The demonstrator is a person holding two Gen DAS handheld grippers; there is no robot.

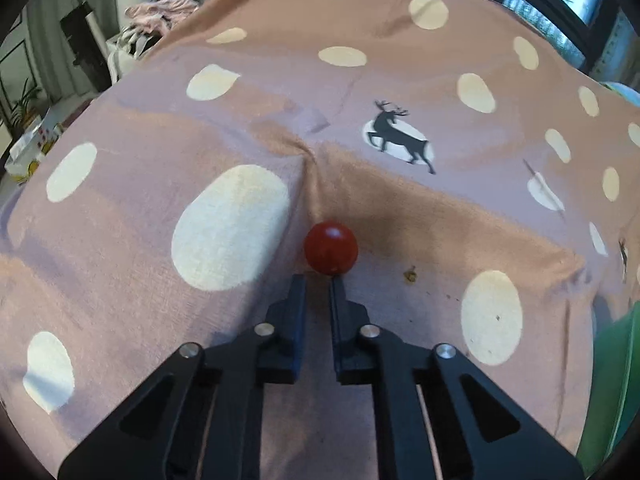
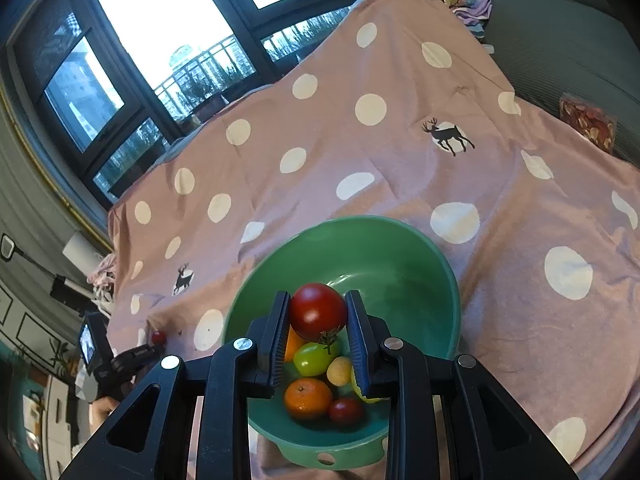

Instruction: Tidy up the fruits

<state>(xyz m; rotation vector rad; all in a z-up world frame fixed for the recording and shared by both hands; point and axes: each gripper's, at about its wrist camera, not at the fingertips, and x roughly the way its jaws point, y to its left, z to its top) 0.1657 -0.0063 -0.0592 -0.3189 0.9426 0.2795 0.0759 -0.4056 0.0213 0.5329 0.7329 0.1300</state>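
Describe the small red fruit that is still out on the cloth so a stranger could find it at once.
Start at the pink spotted cloth over the table. Beside its large cream dot, just past the tips of the shut left gripper, lies a small cherry tomato. It is the only fruit outside the green bowl, round, glossy and dark red.

We see the bowl on the cloth, w/ several fruits inside. The tomato is over the bowl, btw. the right gripper jaws. The small fruit lies on the cloth, just before the left gripper, left of the bowl.

Both claws black, angular, silver-screwed; right pads look ribbed.
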